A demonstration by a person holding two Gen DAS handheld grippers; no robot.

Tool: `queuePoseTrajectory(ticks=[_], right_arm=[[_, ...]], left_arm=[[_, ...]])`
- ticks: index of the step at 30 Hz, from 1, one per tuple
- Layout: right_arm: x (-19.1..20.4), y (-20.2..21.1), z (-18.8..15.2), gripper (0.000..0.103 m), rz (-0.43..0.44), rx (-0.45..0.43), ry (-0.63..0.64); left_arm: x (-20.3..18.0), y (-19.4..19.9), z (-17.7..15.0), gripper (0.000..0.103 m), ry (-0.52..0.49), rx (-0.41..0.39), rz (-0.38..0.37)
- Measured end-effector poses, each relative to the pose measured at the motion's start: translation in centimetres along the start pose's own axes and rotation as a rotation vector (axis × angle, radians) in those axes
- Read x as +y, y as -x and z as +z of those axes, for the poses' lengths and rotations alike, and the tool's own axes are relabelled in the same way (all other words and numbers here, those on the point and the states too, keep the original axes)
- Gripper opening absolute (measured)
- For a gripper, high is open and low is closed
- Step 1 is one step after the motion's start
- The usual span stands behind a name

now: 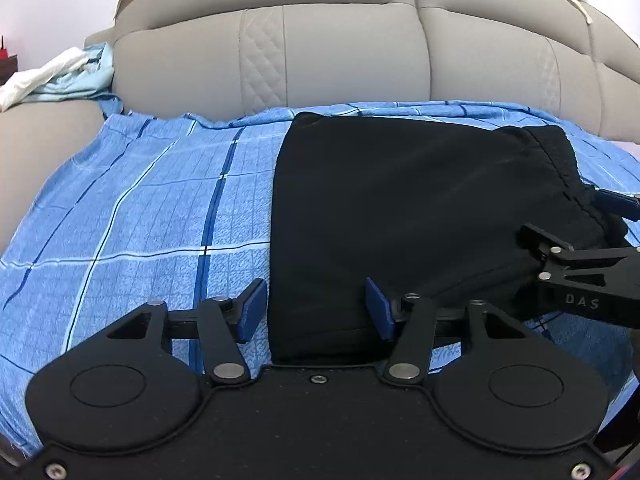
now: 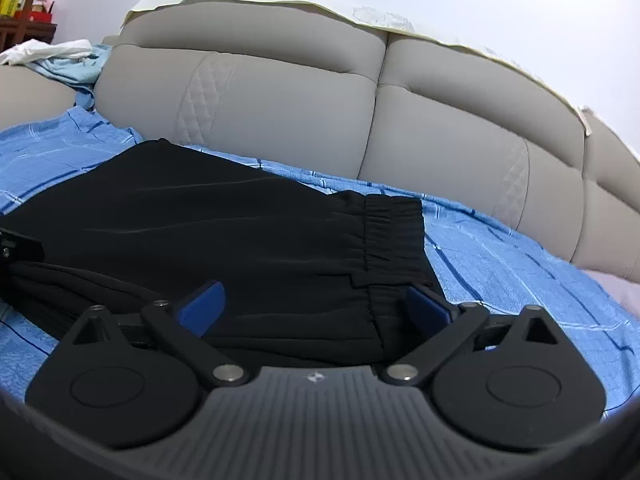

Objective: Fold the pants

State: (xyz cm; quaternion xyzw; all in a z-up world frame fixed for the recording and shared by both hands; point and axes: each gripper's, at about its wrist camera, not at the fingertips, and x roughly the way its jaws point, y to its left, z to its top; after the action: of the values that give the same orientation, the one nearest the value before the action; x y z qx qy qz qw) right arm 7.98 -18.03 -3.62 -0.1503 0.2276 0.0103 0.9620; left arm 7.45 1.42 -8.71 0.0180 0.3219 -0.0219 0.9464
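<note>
1. Right below my left camera sits the left gripper, spread wide and holding nothing. One blue pad is over the sheet and the other is over the dark cloth.
2. Black pants lie folded on the blue checked sheet, which covers the seat of a grey sofa.
3. Over on the right side of that view I see the right gripper by the stretchy waistband.
4. From my right camera, the right gripper is spread wide too, with both pads over the pants and nothing pinched between them.
5. Its waistband sits on the right end of the pants.
6. White and pale blue cloth lies bunched on the sofa arm at the far left.
</note>
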Motion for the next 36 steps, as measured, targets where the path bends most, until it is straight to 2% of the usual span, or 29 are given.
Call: queuePoseTrajectory(ticks=[4,8,9,11,14,17,19,23,25,28,29,31,36], right_arm=[[-1.4,0.1,-0.1,0.103,-0.068,0.030,-0.027],[-4.7,0.4,-0.6,0.103,-0.062,0.099,-0.164],[-5.6,0.5,-0.4,0.103,-0.049,0.107,-0.188],[-7.2,0.5,0.2,0.103,0.001,0.090,-0.227],[-9.9,-1.1,1.7,0.103,0.089,0.079,-0.301],[-11.8,-4.6,2.3,0.103,0.142,0.123,-0.342],[-12.4,-6.9,2.4,0.103,0.152,0.168,-0.322],[-13.3,-9.9,2.4,0.103,0.255,0.187,-0.357],[-13.6,-11.4,2.8,0.103,0.280,0.197,-0.352],[-13.5,-13.0,3.4,0.097,0.330,0.209,-0.290],[-13.5,-13.4,3.6,0.095,0.348,0.210,-0.277],[-13.4,-13.7,3.8,0.084,0.396,0.207,-0.261],[-13.8,-13.4,3.6,0.073,0.444,0.206,-0.312]], left_arm=[[0.4,0.6,-0.2,0.063,-0.002,0.013,-0.009],[1.7,1.2,0.8,0.075,0.020,0.009,-0.034],[2.3,1.2,1.5,0.079,0.030,-0.005,-0.039],[3.2,0.7,3.1,0.079,0.050,-0.030,-0.045],[4.6,-1.2,6.0,0.079,0.092,-0.028,-0.072],[5.5,-4.5,8.4,0.079,0.144,0.009,-0.114],[5.9,-6.7,9.7,0.079,0.176,0.045,-0.119],[5.8,-10.2,11.3,0.079,0.197,0.088,-0.161],[5.7,-11.7,11.6,0.079,0.199,0.114,-0.178],[5.8,-14.0,11.9,0.079,0.231,0.157,-0.223],[5.8,-14.4,11.9,0.080,0.231,0.143,-0.224],[5.9,-15.1,12.1,0.081,0.232,0.143,-0.230],[6.3,-15.8,12.2,0.086,0.244,0.139,-0.265]])
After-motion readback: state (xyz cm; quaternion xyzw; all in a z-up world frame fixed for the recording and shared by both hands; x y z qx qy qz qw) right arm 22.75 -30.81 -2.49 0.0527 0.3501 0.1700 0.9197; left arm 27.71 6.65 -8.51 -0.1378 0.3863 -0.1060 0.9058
